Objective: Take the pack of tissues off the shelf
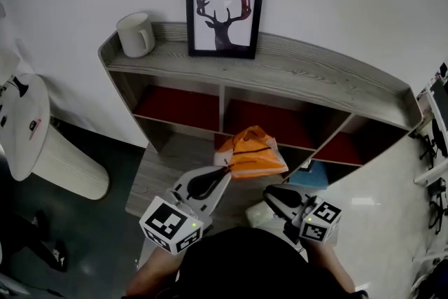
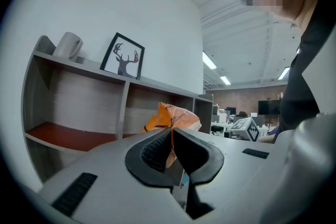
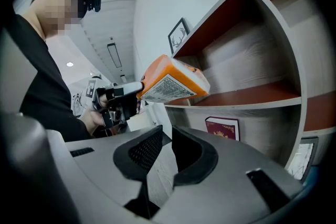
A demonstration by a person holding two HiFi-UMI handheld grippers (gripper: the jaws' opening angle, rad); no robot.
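The left tongs (image 1: 222, 174) are clamped on the pack of tissues (image 1: 253, 153), pinching a thin flap of the orange wrapper at one end. In the left gripper view the wrapper runs straight down between the two dark pads (image 2: 153, 152), which are pressed together on it. The pack hangs in the air off the tips of the tongs, just out from the front edge of the shelf (image 1: 318, 75) and level with its middle compartment. It rests on no board. Its printed white face shows in the right gripper view.

The right tongs (image 1: 275, 195) are lower and nearer the person, at the right of the shelf's front. Their jaws stand almost together, with only a narrow slit and nothing between them.

On the shelf's top board, a pale mug (image 1: 135, 34) stands at the left end, and a framed deer picture (image 1: 224, 12) leans against the wall near the middle. The compartments have red floors. A dark red book (image 3: 222, 128) stands in a lower compartment.
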